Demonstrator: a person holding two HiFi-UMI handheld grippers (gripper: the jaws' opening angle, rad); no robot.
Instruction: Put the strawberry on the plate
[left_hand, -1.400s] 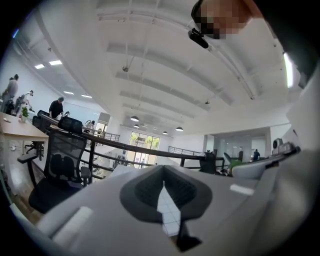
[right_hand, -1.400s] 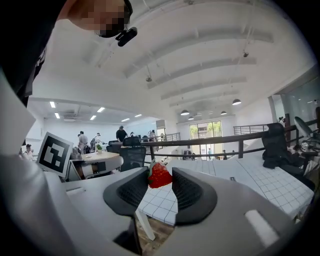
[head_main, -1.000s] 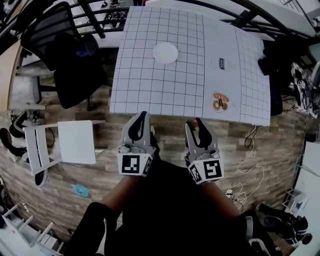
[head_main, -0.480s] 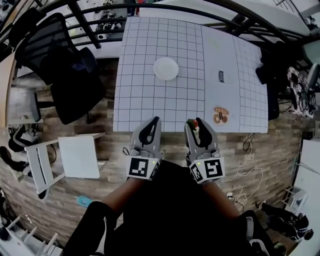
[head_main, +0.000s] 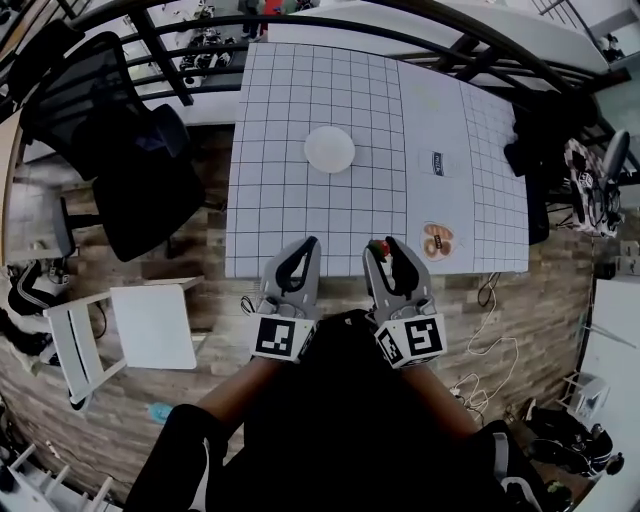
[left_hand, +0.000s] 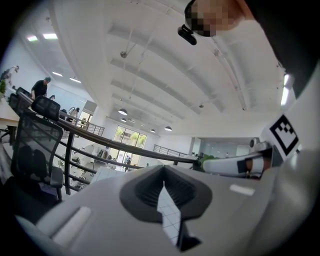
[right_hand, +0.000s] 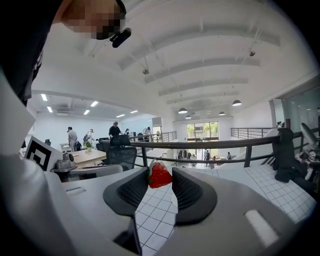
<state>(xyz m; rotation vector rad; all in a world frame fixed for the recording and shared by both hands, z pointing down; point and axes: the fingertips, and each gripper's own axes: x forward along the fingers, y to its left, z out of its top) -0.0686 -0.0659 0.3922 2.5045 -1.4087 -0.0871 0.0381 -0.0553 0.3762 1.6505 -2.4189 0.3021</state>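
Note:
A round white plate (head_main: 329, 149) lies on the grid-patterned table (head_main: 280, 210), far from its near edge. My right gripper (head_main: 383, 249) is shut on a red strawberry (head_main: 379, 247) held at its fingertips, just over the table's near edge. In the right gripper view the strawberry (right_hand: 160, 175) sits pinched between the dark pads of the right gripper (right_hand: 160, 179), green top upward. My left gripper (head_main: 308, 246) hangs beside it to the left, also at the table edge. In its own view the left gripper (left_hand: 163, 173) has its tips together and nothing between them.
A round doughnut picture (head_main: 437, 240) and a small card (head_main: 437, 163) lie on the table's right half. A black office chair (head_main: 120, 150) stands left of the table, a white chair (head_main: 140, 325) at the near left. Dark bags (head_main: 525, 145) sit at the right edge, beyond a black railing (right_hand: 220, 144).
Both grippers have come forward to the table's near edge. The left one has also drawn closer to the right one. The strawberry stays in the right gripper's jaws.

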